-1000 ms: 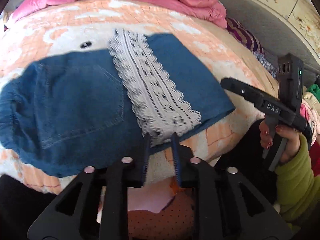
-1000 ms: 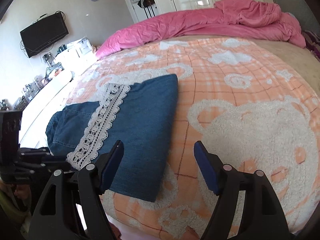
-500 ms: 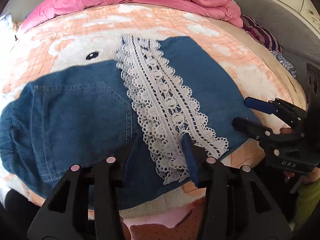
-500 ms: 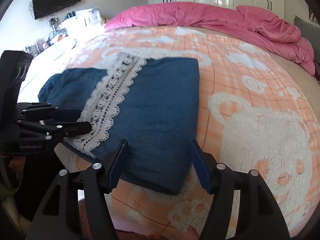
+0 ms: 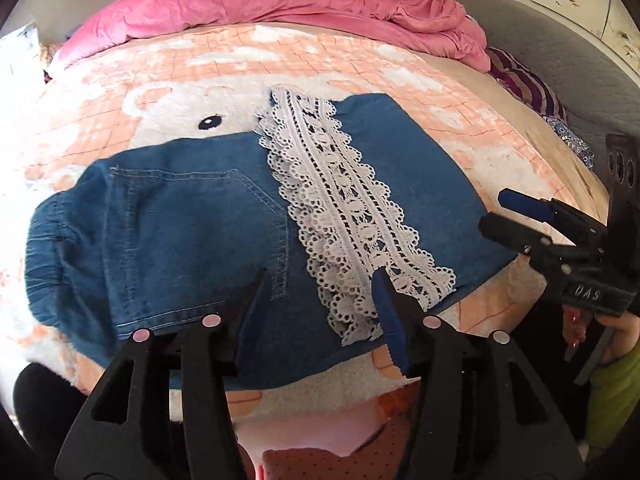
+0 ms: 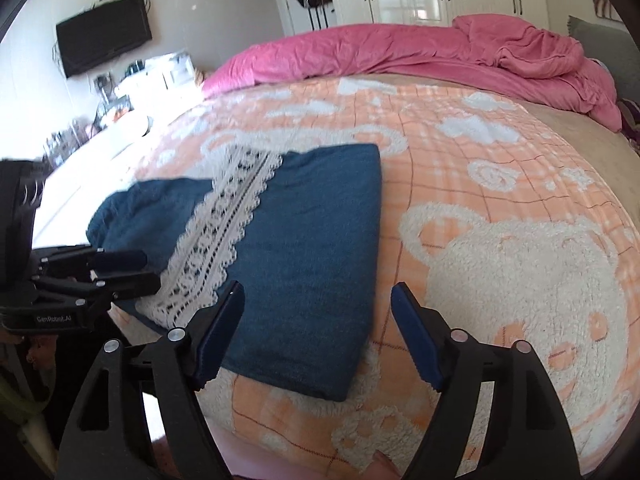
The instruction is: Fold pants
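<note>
Blue denim pants (image 5: pixel 192 232) lying folded on the near part of an orange-and-white fleece blanket (image 6: pixel 500 184), close to the bed's near edge. White lace trim (image 5: pixel 344 216) running near to far across the top layer, marking where the leg ends were brought over the seat; back pocket showing at left, smooth folded edge at right. Looks squared into a compact rectangle, so probably late in the fold, with at most one more fold or some smoothing left.

Left gripper (image 5: pixel 320 300) poised over the near edge, jaws half apart and just been opening, straddling denim and the lace's near end, pads not pressing the cloth. Right gripper (image 6: pixel 316 328) low over the near right corner, jaws wide, just been opening too, nothing pinched; left pad above the denim, right pad above bare blanket, likely lined up to take that corner.

Beyond, a rumpled pink duvet (image 6: pixel 420 56) heaped along the far side.
</note>
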The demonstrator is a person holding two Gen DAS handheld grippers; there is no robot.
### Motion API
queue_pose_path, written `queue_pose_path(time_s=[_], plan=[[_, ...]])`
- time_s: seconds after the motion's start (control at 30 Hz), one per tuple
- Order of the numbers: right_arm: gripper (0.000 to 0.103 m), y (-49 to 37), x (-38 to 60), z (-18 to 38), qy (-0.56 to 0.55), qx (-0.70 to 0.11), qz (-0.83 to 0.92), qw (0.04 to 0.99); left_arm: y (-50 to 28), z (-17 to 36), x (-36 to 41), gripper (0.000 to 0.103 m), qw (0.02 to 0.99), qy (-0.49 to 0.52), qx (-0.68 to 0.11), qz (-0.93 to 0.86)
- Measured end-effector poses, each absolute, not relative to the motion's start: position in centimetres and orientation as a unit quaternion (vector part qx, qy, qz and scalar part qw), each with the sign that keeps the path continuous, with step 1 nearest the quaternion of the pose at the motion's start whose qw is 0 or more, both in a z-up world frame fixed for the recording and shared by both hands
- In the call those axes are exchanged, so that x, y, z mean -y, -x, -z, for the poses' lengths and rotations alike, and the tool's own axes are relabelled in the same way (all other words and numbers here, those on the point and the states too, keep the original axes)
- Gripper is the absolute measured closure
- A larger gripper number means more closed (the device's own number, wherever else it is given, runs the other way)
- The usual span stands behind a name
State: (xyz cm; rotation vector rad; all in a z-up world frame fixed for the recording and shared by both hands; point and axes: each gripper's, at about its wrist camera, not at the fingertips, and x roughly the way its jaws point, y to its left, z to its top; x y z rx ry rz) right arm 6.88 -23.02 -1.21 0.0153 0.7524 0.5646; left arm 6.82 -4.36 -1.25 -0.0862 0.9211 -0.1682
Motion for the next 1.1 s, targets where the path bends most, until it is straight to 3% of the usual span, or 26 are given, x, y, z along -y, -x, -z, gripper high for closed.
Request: queue_pose_path(time_s=[0.13, 0.23, 0.43, 0.57, 0.87, 1.1], plan=[[0.021, -6.8, 23.4, 0.7, -0.017, -0.350, -0.267, 0.898, -6.3, 0.5, 3.5, 0.054, 0.895, 0.048, -0.437, 0.071], [0.015, -6.7, 23.3, 0.5, -0.020, -0.348, -0.262, 0.900, -5.8, 0.1, 2.9, 0.042, 0.897, 0.051, -0.434, 0.066], [0.012, -6.6, 22.8, 0.3, -0.016, -0.350, -0.253, 0.902, -4.9, -0.9, 1.8, 0.034, 0.903, 0.049, -0.423, 0.058], [0.009, -6.5, 22.3, -0.1, -0.019, -0.350, -0.251, 0.902, -4.2, -1.2, 0.9, 0.022, 0.904, 0.052, -0.422, 0.052], [0.005, -6.5, 19.0, -1.5, 0.010, -0.347, -0.269, 0.898, -2.7, -1.8, -2.6, 0.010, 0.906, 0.073, -0.417, 0.029], [0.005, -7.4, 14.5, -3.6, 0.042, -0.342, -0.309, 0.886, -1.2, -1.8, -7.2, 0.009, 0.906, 0.103, -0.409, -0.019]])
